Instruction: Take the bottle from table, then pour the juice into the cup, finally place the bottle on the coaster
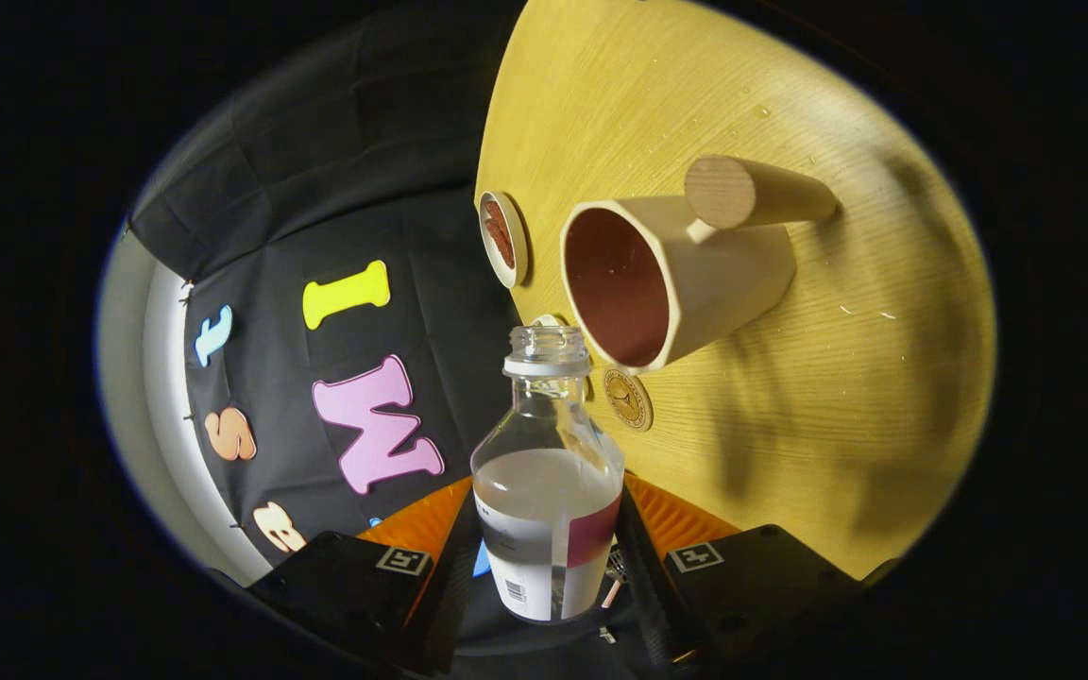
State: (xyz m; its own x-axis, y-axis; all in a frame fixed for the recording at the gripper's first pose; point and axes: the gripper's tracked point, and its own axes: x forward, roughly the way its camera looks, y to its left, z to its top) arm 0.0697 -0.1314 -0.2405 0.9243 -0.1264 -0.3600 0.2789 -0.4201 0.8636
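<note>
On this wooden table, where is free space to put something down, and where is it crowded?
The widest bare wood lies on the table beyond the cup and its wooden handle. It is crowded around the cup's mouth: the coaster, a small round badge and the neck of the bottle, which the hand-held gripper grips, sit close together.

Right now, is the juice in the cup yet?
Not that I can see. The picking up looks done: the tongs are shut on the bottle, which is uncapped and partly full. Its mouth is near the rim of the cup, so pouring is in hand. Whether the cup holds juice is unclear. Setting the bottle on the coaster is left.
</note>
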